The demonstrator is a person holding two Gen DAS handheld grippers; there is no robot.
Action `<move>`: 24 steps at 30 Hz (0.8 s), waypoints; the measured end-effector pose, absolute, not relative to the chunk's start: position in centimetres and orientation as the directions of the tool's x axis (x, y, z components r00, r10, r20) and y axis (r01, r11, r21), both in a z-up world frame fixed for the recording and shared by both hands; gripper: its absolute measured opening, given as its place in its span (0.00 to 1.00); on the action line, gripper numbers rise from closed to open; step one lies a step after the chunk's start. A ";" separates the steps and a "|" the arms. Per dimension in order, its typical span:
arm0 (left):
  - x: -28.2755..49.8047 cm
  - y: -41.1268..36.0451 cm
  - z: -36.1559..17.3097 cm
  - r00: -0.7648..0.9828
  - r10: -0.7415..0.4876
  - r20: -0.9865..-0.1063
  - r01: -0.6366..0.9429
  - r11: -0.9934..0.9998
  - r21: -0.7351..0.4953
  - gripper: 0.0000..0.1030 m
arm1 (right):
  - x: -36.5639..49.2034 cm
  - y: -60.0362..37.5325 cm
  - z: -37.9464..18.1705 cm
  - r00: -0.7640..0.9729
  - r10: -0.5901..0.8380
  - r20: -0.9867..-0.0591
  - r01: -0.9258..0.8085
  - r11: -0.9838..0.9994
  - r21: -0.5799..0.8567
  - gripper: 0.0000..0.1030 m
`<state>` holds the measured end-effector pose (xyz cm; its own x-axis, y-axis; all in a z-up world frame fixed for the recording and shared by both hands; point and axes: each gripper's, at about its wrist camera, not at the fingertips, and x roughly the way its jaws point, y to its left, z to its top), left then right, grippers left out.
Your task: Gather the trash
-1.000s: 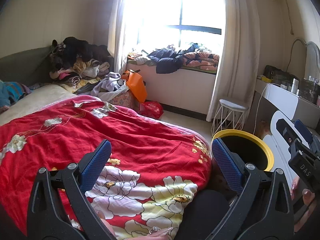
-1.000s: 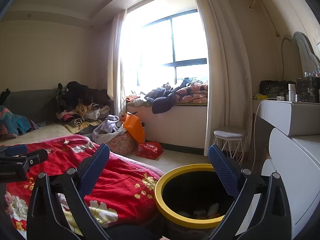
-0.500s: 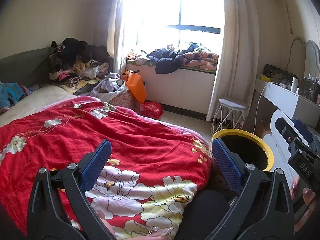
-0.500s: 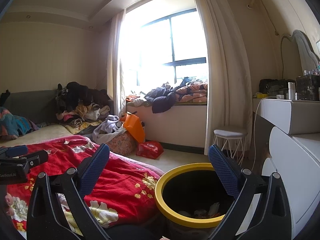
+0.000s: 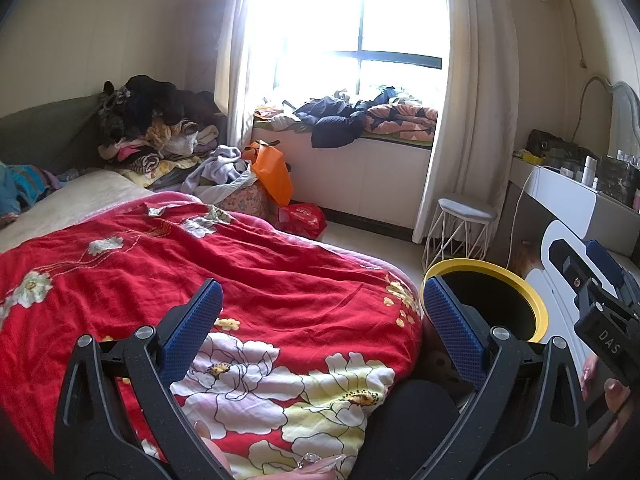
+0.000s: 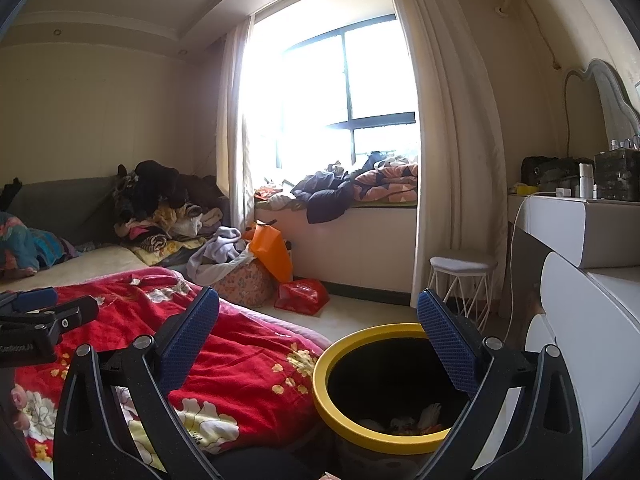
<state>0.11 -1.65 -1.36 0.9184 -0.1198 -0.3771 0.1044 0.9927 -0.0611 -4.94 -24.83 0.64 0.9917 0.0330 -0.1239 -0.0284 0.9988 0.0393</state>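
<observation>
I am looking into a lived-in bedroom at home: a bed under a red floral quilt [image 5: 256, 280], clothes heaped against the grey headboard [image 6: 160, 200], more garments along the window seat [image 5: 360, 120] between pale curtains. A white dressing table [image 6: 580, 224] carries bottles beneath a mirror (only its edge shows), and a small wire-legged stool [image 5: 464, 220] stands beside it.

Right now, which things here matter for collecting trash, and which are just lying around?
For the job: yellow-rimmed bin, scraps inside it, left gripper and right gripper, both open.

Just lying about: red quilt, clothes pile, orange bag, stool.
</observation>
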 end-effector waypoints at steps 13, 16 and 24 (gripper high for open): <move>0.2 -1.7 -1.2 0.919 -0.117 -0.375 0.103 0.993 -0.058 0.90 | -4.9 -25.0 0.6 0.992 0.031 -0.123 -0.027 0.999 0.041 0.94; 0.1 -1.7 -1.2 0.919 -0.118 -0.375 0.104 0.993 -0.059 0.90 | -4.8 -25.0 0.7 0.992 0.028 -0.119 -0.023 0.999 0.043 0.94; 0.6 -1.7 -1.1 0.911 -0.096 -0.401 0.082 0.995 -0.052 0.90 | -4.9 -24.9 0.7 0.993 0.028 -0.118 -0.022 0.999 0.050 0.94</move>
